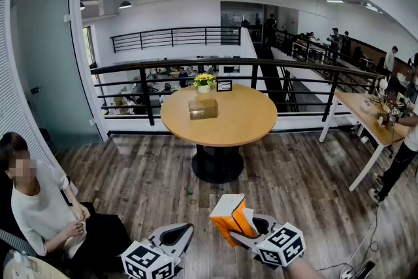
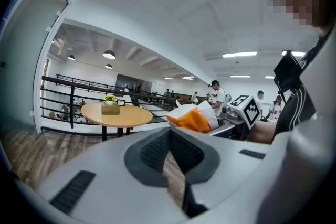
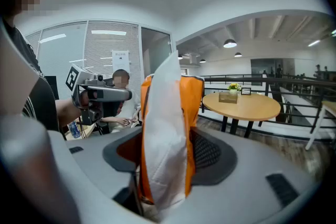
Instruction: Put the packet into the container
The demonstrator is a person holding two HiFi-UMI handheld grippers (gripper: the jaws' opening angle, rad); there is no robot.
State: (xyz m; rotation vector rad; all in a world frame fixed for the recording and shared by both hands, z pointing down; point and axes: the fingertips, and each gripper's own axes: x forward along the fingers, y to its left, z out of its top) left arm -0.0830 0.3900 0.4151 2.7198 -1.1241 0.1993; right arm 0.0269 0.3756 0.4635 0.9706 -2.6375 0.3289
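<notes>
Packet (image 1: 228, 215) sits pinched in the right tongs (image 1: 243, 232), left tongs (image 1: 186, 230) pressed together empty; next likely comes carrying it to the container (image 1: 203, 108) on the distant tabletop (image 1: 241, 124).

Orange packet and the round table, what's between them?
Just bare wooden floor, as the head view shows. The right claw grips the orange packet well short of the round table; a tiny green speck lies off to the side.

Head view peers forward and steeply down from standing height, the round table (image 1: 219, 117) well off ahead. Low down, a camera rides each of the left gripper (image 1: 181, 233) and right gripper (image 1: 243, 230), close behind its jaws, both catching that same table.
</notes>
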